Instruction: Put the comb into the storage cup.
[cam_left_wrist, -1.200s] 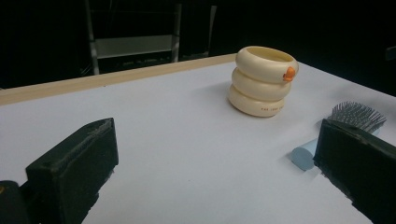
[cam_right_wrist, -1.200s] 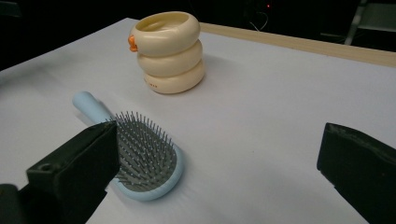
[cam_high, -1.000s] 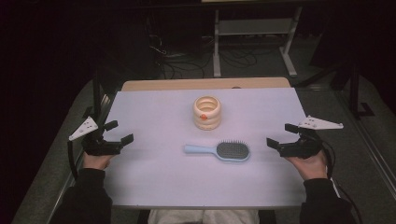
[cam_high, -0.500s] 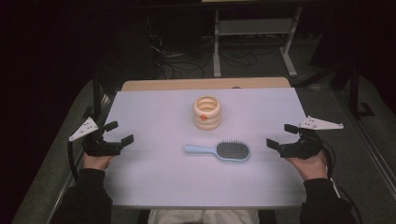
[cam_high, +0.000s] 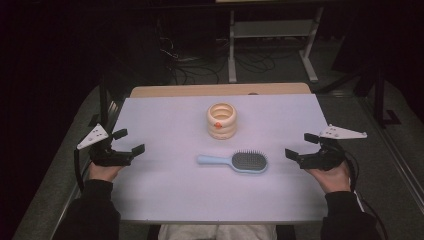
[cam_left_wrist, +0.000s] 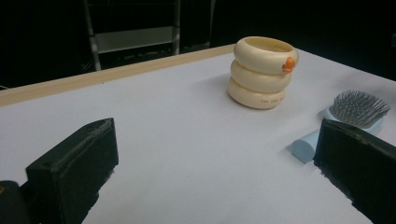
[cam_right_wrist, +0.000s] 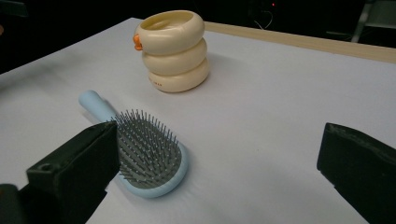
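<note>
A light blue hairbrush (cam_high: 236, 161) with grey bristles lies flat near the table's middle, handle pointing left; it shows too in the left gripper view (cam_left_wrist: 350, 114) and the right gripper view (cam_right_wrist: 147, 156). Behind it stands a cream ribbed cup (cam_high: 221, 120) with a small orange knob (cam_left_wrist: 263, 72) (cam_right_wrist: 173, 50). My left gripper (cam_high: 129, 142) rests at the table's left edge, open and empty, well left of the brush. My right gripper (cam_high: 301, 146) sits at the right edge, open and empty, a short way right of the brush head.
The white table top (cam_high: 165, 125) has a wooden strip (cam_high: 220, 89) along its far edge. Beyond it, on a dark floor, stand a metal rack (cam_high: 270, 35) and loose cables (cam_high: 195, 65). Grey side panels flank the table.
</note>
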